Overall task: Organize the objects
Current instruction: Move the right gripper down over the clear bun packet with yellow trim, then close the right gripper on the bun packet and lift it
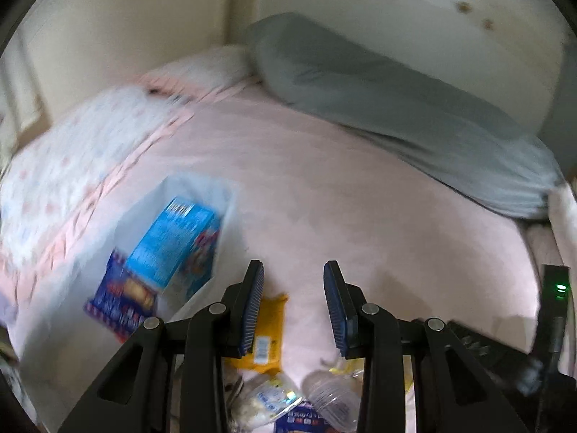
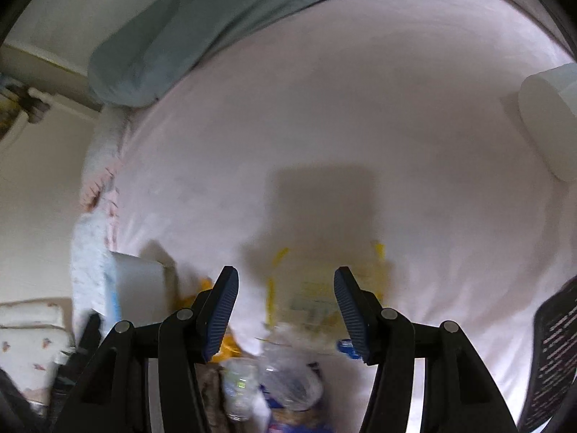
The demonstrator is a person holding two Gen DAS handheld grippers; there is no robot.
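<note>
On a pink bedsheet [image 1: 324,187] stands a white open container [image 1: 202,189] holding a light-blue box [image 1: 173,241] and a blue-and-red snack packet [image 1: 119,306]. My left gripper [image 1: 294,288] hangs open to its right with nothing between the pads. A yellow packet [image 1: 270,324] lies below its left finger. A clear plastic bottle [image 1: 331,397] and crinkled snack bags [image 1: 267,397] lie lower still. My right gripper [image 2: 286,296] is open and empty above a clear packet with yellow edges [image 2: 317,288] and the clear bottle [image 2: 288,379]. Both views are blurred.
A long grey bolster [image 1: 396,108] lies along the wall at the back of the bed. A patterned white-and-pink pillow [image 1: 72,166] sits at the left. A white roll [image 2: 548,119] lies at the right, a dark printed object [image 2: 555,353] below it. A black device with a green light [image 1: 557,288] is at the right.
</note>
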